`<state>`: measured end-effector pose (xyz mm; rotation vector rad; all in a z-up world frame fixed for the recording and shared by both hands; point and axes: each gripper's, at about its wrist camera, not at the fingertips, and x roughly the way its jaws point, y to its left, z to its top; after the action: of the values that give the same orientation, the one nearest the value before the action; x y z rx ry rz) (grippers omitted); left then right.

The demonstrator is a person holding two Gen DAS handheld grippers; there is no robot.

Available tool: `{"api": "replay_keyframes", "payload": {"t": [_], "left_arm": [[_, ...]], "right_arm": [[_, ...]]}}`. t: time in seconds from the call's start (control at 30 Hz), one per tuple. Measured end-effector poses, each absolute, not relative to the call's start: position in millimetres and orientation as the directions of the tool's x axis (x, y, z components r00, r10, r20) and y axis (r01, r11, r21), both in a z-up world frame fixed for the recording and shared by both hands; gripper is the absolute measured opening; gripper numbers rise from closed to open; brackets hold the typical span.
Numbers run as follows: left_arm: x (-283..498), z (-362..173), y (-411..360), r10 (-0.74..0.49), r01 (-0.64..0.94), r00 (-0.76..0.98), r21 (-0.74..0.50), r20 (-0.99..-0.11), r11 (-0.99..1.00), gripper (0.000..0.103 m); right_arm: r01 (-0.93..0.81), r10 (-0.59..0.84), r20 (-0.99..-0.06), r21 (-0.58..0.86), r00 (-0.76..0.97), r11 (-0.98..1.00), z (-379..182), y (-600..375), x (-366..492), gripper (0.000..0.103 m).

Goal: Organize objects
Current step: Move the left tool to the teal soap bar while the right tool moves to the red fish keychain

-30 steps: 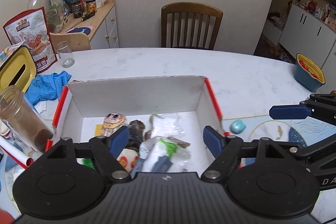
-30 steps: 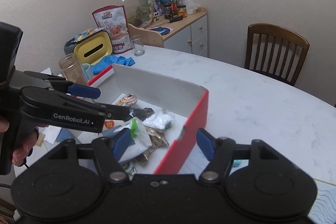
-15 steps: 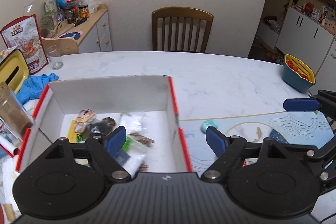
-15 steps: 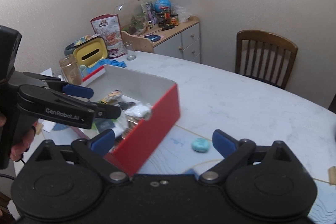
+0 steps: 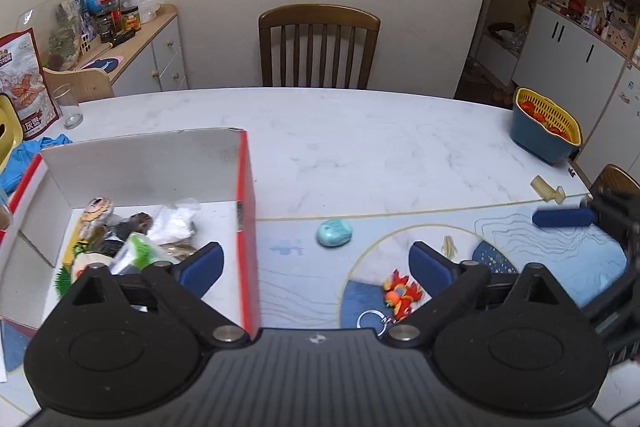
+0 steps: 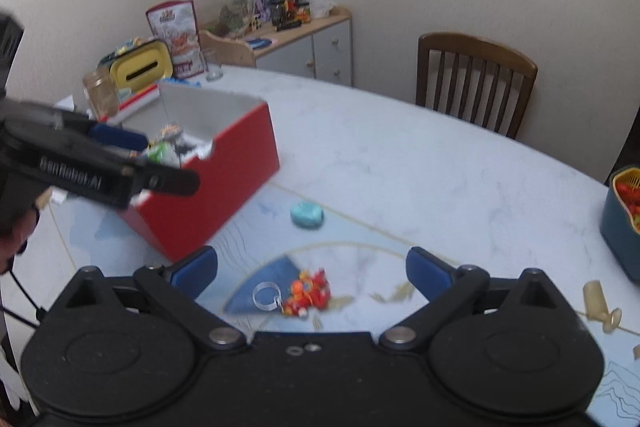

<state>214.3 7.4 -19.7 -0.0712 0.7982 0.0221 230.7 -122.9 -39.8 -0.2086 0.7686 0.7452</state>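
Observation:
A red cardboard box with white inside walls holds several small packets and toys; it lies at the left in the left wrist view. On the blue placemat lie a teal pebble-like piece and a red toy keychain. My left gripper hovers over the mat beside the box, its jaws opening with nothing between them. My right gripper stands open and empty above the keychain, with the teal piece farther off. The left gripper shows in the right wrist view in front of the box.
A blue basket with a yellow strainer stands at the table's right end, with a small cream piece near it. A wooden chair stands behind the table. A drinking glass, a jar and a yellow tissue box crowd the left end.
Both grippers have moved right, from over the box to over the placemat. Both sets of jaws stand wider than before. The keychain has come into view.

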Motion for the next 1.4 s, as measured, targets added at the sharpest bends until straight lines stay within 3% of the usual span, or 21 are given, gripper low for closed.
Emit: {"api": "replay_keyframes", "payload": {"t": [0.23, 0.67, 1.07, 1.4], "left_arm": [[241.3, -36.6, -11.0, -0.007, -0.094, 0.682, -0.097, -0.732, 0.991, 0.1], [293.1, -72.5, -45.4, 0.047, -0.075, 0.648, -0.001, -0.761, 0.997, 0.1], [318.2, -113.4, -46.3, 0.071, -0.098, 0.608, 0.014, -0.791, 0.995, 0.1], [332.1, -130.0, -36.3, 0.098, -0.142, 0.595, 0.016, -0.798, 0.99, 0.1]], "right_arm": [[-0.714, 0.531, -0.722, 0.075, 0.443, 0.697, -65.2, -122.0, 225.6, 0.099], [-0.743, 0.534, -0.743, 0.074, 0.405, 0.666, -103.4, -107.6, 241.1, 0.097], [-0.816, 0.517, -0.768, -0.013, 0.378, 0.579, -139.0, -87.8, 252.4, 0.086], [-0.84, 0.543, -0.767, 0.008, 0.343, 0.542, -148.4, -84.9, 261.5, 0.076]]}}
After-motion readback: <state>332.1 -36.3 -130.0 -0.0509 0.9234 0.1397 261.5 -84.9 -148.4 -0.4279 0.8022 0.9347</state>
